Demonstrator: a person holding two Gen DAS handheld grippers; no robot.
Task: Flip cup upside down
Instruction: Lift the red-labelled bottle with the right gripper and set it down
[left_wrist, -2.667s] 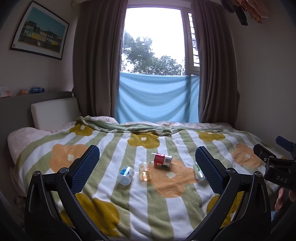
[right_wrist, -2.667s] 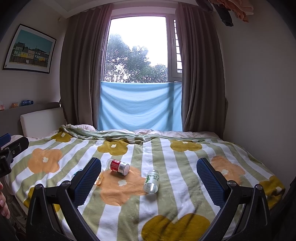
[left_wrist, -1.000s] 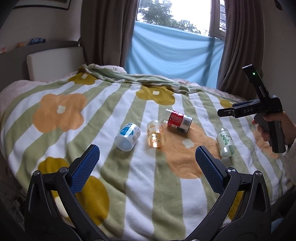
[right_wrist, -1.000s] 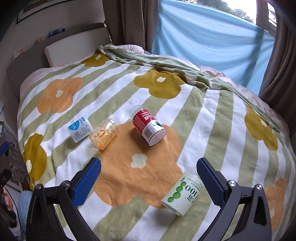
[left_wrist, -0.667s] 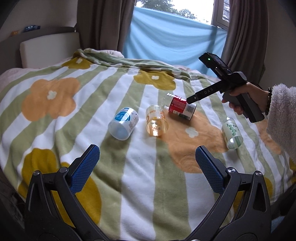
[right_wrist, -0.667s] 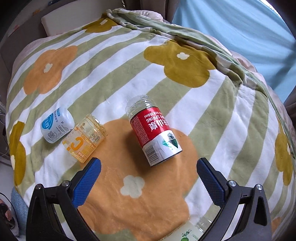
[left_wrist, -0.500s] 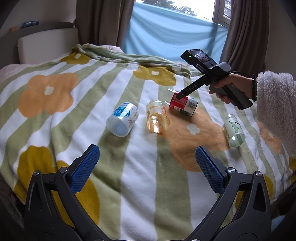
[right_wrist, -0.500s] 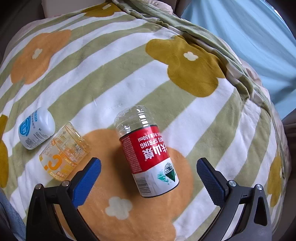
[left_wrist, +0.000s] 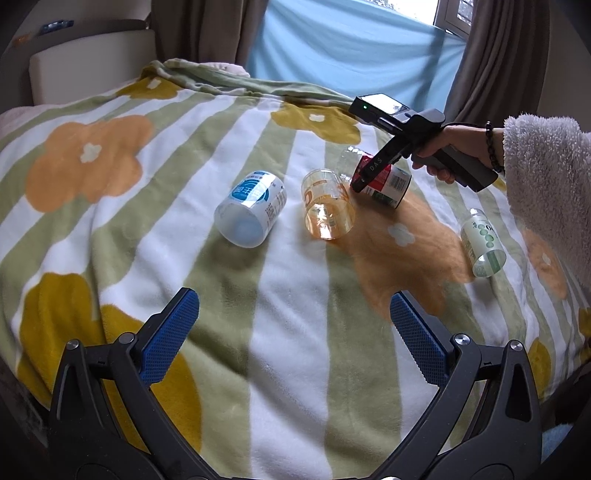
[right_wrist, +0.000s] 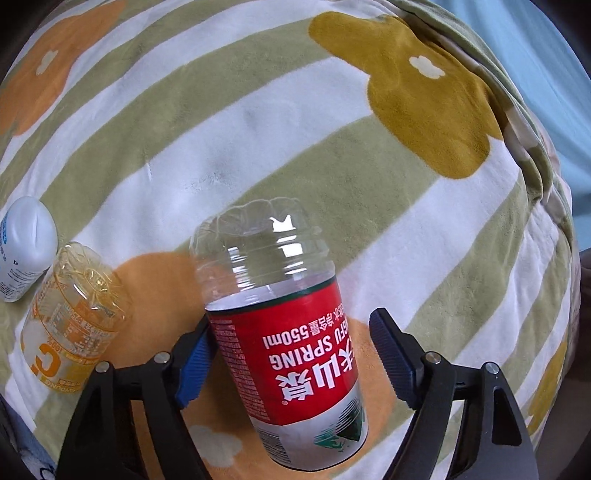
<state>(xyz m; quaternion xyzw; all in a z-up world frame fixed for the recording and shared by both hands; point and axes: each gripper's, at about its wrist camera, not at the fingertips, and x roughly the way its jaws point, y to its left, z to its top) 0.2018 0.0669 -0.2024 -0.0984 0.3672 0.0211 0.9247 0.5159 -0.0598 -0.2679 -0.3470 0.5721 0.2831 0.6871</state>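
Left tongs: the left gripper (left_wrist: 294, 325) hangs over the near part of the blanket (left_wrist: 295, 314), jaws spread wide with nothing between them; all four cups lie beyond its tips.
White cup: the white cup with a blue label (left_wrist: 251, 210) lies on its side, leftmost, its open mouth showing nothing inside.
Orange cup: the clear orange cup (left_wrist: 327, 205) lies on its side just right of the white one; it looks see-through and empty.
Task cup: the red-labelled cup (right_wrist: 284, 354), cut from a clear bottle, lies on its side on an orange flower of the blanket, closed end away from the right wrist camera; contents cannot be told.
Right tongs: the right gripper (right_wrist: 288, 347), held by a hand (left_wrist: 448, 149) in a fluffy sleeve (left_wrist: 546, 177), straddles the red-labelled cup; the left pad looks against its wall, the right pad stands just clear, jaws not closed.
Green cup: the green-dotted cup (left_wrist: 484, 242) lies on its side, rightmost, well apart.
Count: four cups, two grippers.
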